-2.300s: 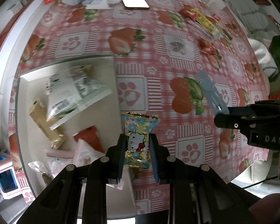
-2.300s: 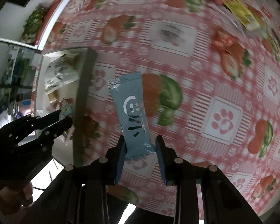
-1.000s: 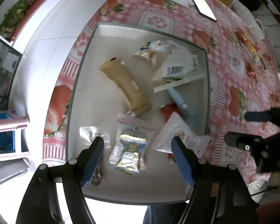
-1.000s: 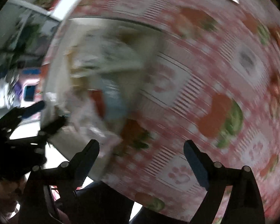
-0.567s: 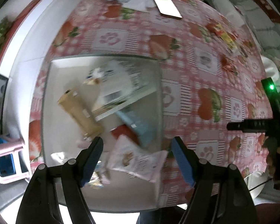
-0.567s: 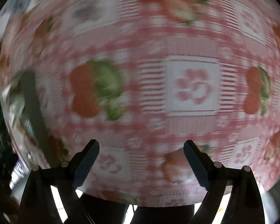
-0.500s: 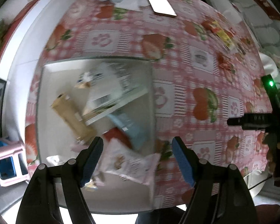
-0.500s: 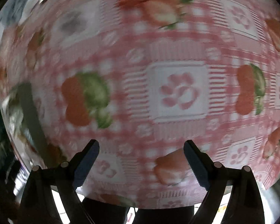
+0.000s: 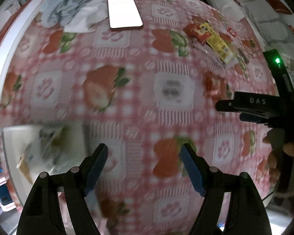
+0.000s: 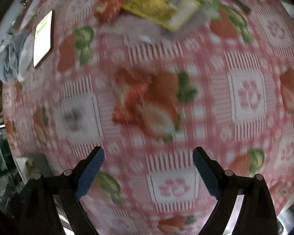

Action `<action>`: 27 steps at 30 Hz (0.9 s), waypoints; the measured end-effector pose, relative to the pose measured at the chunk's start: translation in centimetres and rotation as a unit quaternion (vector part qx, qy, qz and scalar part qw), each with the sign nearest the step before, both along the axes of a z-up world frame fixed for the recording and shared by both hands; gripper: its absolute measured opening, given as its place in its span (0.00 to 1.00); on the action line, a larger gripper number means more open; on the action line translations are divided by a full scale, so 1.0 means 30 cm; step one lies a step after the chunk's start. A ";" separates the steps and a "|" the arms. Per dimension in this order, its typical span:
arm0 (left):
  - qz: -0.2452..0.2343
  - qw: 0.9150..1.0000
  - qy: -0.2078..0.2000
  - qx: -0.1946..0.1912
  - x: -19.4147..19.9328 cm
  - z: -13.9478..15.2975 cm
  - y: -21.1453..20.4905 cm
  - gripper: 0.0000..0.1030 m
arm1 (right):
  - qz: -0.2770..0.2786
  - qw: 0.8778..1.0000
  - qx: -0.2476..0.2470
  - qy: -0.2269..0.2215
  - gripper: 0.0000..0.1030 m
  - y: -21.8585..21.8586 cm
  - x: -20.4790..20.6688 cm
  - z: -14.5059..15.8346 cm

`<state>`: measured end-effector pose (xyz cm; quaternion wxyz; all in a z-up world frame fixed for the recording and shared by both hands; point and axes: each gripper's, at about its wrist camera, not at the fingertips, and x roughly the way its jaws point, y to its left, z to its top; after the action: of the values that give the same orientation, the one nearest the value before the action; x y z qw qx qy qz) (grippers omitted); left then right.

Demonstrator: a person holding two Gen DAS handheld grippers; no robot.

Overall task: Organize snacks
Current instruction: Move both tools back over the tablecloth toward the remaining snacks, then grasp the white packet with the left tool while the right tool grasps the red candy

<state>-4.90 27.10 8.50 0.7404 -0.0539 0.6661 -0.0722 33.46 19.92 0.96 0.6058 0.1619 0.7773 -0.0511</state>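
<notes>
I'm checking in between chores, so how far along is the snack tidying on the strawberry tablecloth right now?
Partly done. The white tray already holds several packets, blurred here. Nothing is in hand: the left tongs and right tongs both stand open and empty. Left to collect: the yellow packet with red packets beside it, and a red packet lying ahead of the right tongs.

Dim, motion-blurred, fisheye-warped edges
</notes>
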 end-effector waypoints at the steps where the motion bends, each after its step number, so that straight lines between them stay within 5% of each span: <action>1: 0.004 1.000 0.002 -0.001 0.027 -0.012 -0.008 0.78 | 0.000 1.000 0.001 -0.003 0.90 0.001 0.029 -0.009; 8: 0.065 0.997 0.038 -0.019 0.142 -0.095 -0.016 0.78 | 0.020 1.000 -0.006 -0.010 0.90 0.035 0.196 -0.081; 10: 0.094 0.994 0.054 -0.033 0.156 -0.115 -0.008 0.78 | 0.030 0.999 -0.013 -0.003 0.73 0.071 0.210 -0.105; 12: 0.123 0.989 0.073 -0.049 0.165 -0.132 -0.001 0.78 | 0.047 0.998 -0.030 -0.003 0.42 0.094 0.215 -0.107; 13: 0.138 0.986 0.079 -0.056 0.170 -0.140 -0.002 0.78 | 0.065 0.997 -0.032 -0.009 0.38 0.104 0.228 -0.103; 21: 0.265 0.953 0.115 -0.095 0.248 -0.194 -0.014 0.77 | 0.070 0.997 0.015 -0.041 0.35 0.049 0.123 -0.048; 27: 0.329 0.932 0.136 -0.070 0.310 -0.243 -0.054 0.78 | 0.066 0.996 0.027 -0.057 0.35 -0.024 0.002 0.006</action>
<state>4.41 25.47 1.21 0.6190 -0.3311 0.6988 0.1373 33.53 19.20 1.13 0.6466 0.1292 0.7515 0.0189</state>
